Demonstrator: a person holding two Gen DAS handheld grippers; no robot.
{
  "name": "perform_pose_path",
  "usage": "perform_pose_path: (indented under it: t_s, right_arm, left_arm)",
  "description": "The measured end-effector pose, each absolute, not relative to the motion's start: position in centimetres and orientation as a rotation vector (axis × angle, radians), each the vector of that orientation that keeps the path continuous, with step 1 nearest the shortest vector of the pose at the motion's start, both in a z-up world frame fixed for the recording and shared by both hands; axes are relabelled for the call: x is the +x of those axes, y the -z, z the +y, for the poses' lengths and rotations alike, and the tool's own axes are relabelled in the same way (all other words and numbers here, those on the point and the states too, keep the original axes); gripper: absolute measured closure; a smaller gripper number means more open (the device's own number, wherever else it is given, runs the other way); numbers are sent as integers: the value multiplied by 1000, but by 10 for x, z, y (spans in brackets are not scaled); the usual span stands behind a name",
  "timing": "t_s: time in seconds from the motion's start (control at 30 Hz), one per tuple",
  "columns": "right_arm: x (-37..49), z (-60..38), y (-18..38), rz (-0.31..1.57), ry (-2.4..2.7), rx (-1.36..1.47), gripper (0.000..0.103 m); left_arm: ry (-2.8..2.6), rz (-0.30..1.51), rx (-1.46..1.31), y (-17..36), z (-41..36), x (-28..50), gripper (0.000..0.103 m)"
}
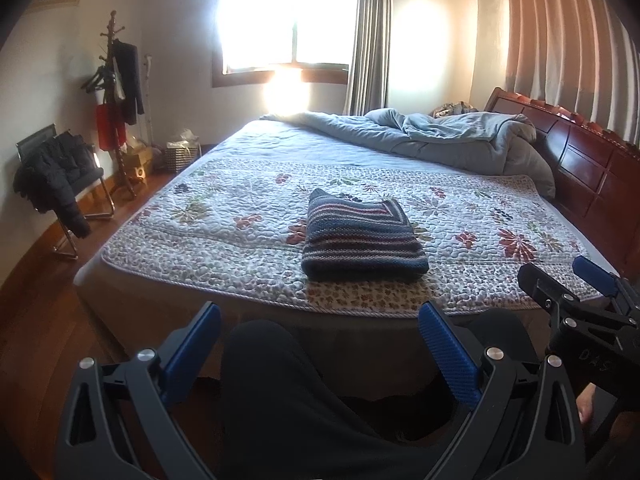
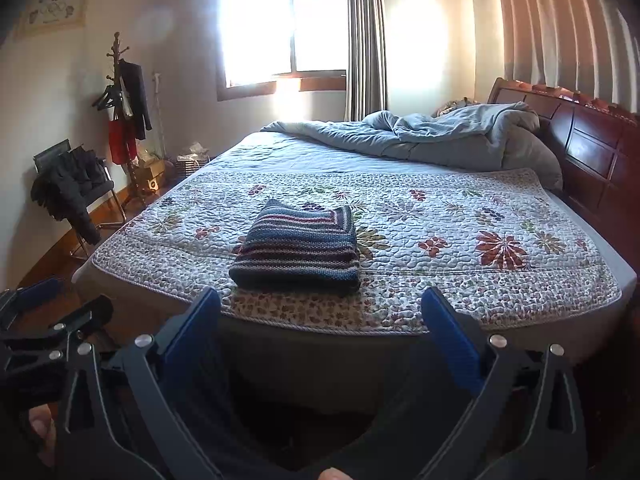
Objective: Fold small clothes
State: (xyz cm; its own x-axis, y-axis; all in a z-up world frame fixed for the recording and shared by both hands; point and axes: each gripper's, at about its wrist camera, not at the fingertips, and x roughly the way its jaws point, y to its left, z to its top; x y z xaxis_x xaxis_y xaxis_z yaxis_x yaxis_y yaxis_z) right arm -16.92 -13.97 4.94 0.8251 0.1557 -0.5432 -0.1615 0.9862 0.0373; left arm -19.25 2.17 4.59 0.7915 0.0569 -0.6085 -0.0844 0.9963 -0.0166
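One bed (image 1: 248, 148) filled the sunlit room, a flowered quilt (image 1: 480, 216) spread over its near end and a blue duvet (image 1: 440, 132) bunched by the headboard. Near the quilt's front edge lay a folded striped sweater (image 1: 362, 240). Both claws hung short of the bed, above dark-trousered legs: left claw (image 1: 320, 320) and right claw (image 2: 320, 308) each gaped wide, holding nothing. Only the right view showed the wall picture (image 2: 54, 6) clearly.

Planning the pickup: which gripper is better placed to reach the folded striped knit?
Left, narrowly. The striped knit lies nearly straight ahead of the open left gripper; from the open right gripper it lies off to the left.
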Motion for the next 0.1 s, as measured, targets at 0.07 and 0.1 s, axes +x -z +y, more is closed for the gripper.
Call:
perform_pose_path:
  t_s: [0.07, 0.1]
  right_arm:
    - [-169, -140, -49, 576, -169, -11, 3]
    - [-169, -140, -50, 577, -169, -11, 3]
  left_arm:
    - [-78, 647, -41, -48, 20, -195, 4]
    - [-82, 643, -36, -50, 19, -196, 4]
